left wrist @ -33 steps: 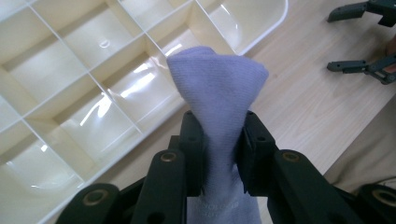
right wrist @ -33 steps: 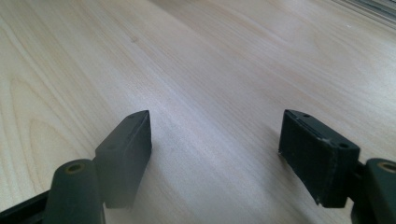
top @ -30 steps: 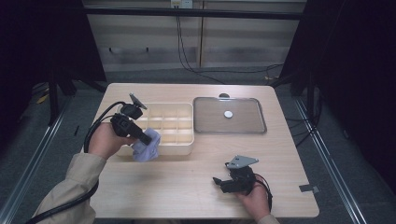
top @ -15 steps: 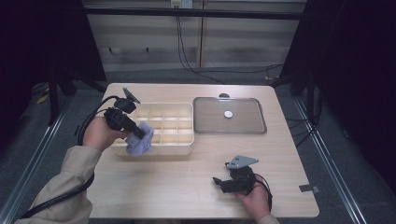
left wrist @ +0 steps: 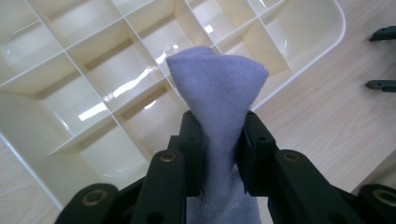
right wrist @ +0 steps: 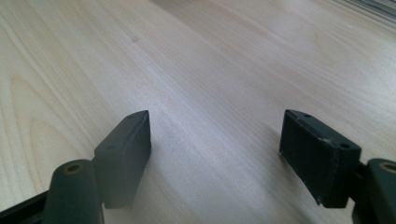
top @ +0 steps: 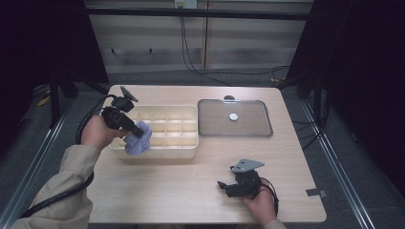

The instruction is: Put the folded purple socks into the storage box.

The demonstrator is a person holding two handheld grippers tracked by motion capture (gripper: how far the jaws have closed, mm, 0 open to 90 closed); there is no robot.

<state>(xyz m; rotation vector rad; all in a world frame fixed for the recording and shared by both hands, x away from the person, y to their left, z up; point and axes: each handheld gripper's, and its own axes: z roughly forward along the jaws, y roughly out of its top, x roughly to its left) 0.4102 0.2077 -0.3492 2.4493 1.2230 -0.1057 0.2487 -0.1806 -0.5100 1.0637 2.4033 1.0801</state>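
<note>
My left gripper [top: 135,132] [left wrist: 219,135] is shut on a lavender sock [top: 138,139] [left wrist: 219,93], its jaws squeezing the folded cloth. It holds the sock above the front left corner of a cream divided box [top: 184,125] [left wrist: 70,84]. The sock's loose end hangs over the box's front wall in the high view. Low on the table at the front right, my right gripper [top: 223,186] [right wrist: 215,149] stands open, with bare wood between its jaws.
A grey lid or tray [top: 253,129] with a small white knob [top: 233,116] lies right of the box. Dark floor surrounds the wooden table [top: 181,191], and the left gripper's cable [top: 57,198] trails off the left edge.
My left hand carried the sock from just in front of the box up and back over the box's front left corner. The right gripper stayed in place.
</note>
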